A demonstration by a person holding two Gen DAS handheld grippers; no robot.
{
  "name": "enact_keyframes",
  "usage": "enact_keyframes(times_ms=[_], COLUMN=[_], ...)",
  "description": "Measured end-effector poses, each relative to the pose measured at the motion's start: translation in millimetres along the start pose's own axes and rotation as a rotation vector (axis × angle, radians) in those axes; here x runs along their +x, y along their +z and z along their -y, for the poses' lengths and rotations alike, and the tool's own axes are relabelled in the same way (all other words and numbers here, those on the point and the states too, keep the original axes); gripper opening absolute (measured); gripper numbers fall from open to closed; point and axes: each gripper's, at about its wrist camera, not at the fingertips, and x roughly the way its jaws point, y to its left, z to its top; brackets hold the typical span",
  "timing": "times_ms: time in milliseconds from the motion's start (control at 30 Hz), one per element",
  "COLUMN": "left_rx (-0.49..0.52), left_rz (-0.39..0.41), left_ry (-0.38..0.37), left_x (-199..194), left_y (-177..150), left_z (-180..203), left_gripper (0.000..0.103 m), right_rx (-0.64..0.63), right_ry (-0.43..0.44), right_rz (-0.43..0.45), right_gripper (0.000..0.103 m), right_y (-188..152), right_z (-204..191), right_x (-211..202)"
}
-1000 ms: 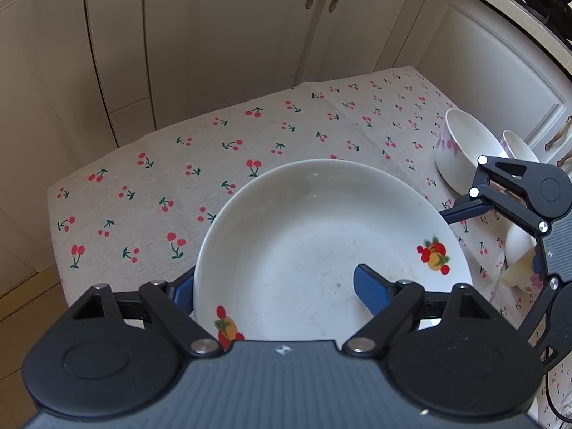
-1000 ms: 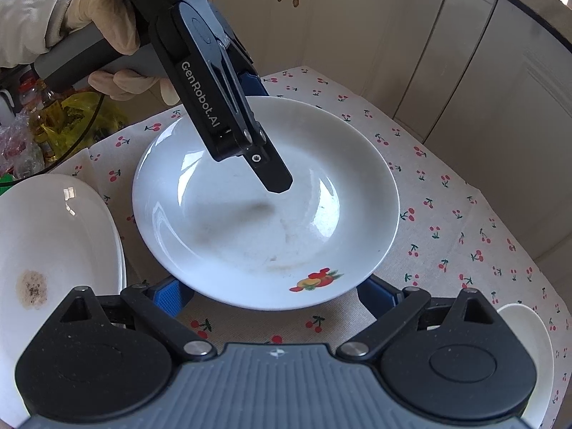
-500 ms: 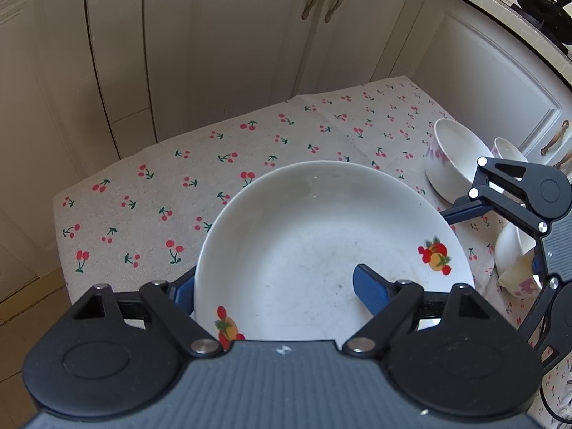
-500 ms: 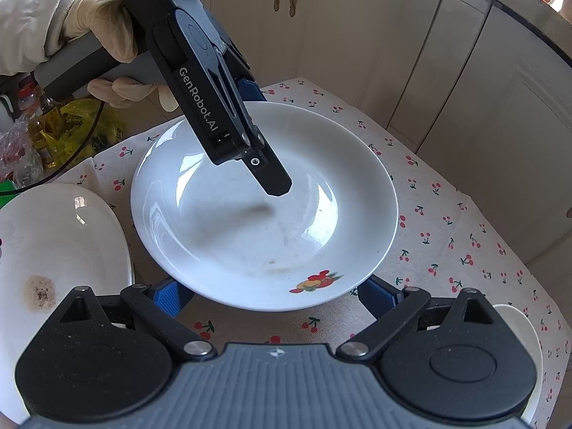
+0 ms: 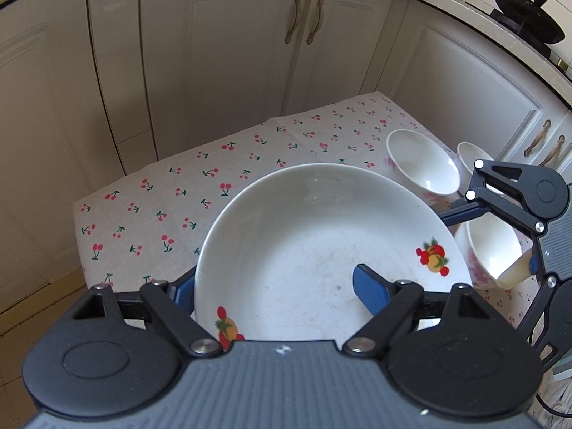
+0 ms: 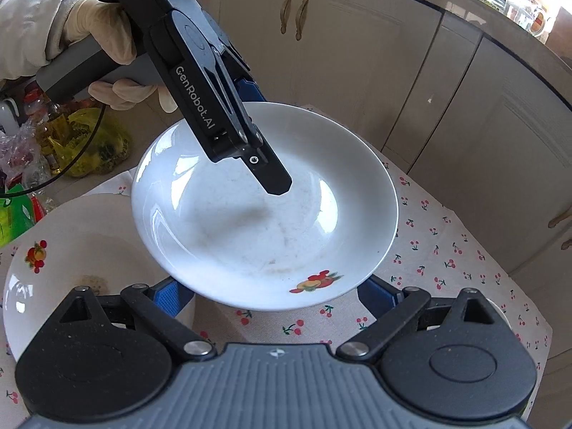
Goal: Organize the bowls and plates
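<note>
The left gripper is clamped on the rim of a deep white ceramic plate with fruit decals: one blue finger lies inside the plate, the other under its outer edge. In the right wrist view this plate fills the centre, tilted and raised clear of the cherry-print tablecloth. The right gripper sits at the bottom of the frame with its fingers spread wide, gripping nothing; the plate's near rim lies over the gap between them. A second white fruit-decal plate rests on the cloth at lower left. In the left wrist view, three white bowls with pink flowers stand at the right.
</note>
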Motion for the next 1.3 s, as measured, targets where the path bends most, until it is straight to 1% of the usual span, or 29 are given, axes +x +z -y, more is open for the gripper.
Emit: enact_keyframes(times_ms=[267, 367, 533, 700, 900, 1133, 1300], left_rx=[-0.011, -0.009, -0.018, -0.017, -0.013, -0.023, -0.019], left_rz=[0.022, 0.020, 0.025, 0.023, 0.022, 0.014, -0.005], left_ry=[0.014, 0.024, 0.013, 0.002, -0.012, -0.030, -0.042], left_x=[-34, -46, -59, -64, -65, -58, -49], left_y=[-27, -41, -63, -82, -96, -109, -115], left_z=[29, 39, 52, 66, 79, 85, 89], left_gripper=[0.086, 0.086, 0.086, 0.086, 0.086, 0.086, 0.086], right_rx=[-0.008, -0.009, 0.007, 0.028, 0.052, 0.082, 0.087], right_ry=[0.005, 0.010, 0.027, 0.033, 0.034, 0.037, 0.025], right_rz=[0.020, 0.028, 0.027, 0.022, 0.018, 0.006, -0.009], right_gripper=[0.099, 0.099, 0.099, 0.099, 0.099, 0.099, 0.099], right_y=[-3, -8, -20, -32, -48, -61, -69], right_z=[-35, -50, -70, -86, -104, -112, -120], right_x=[-32, -42, -52, -56, -64, -59, -60])
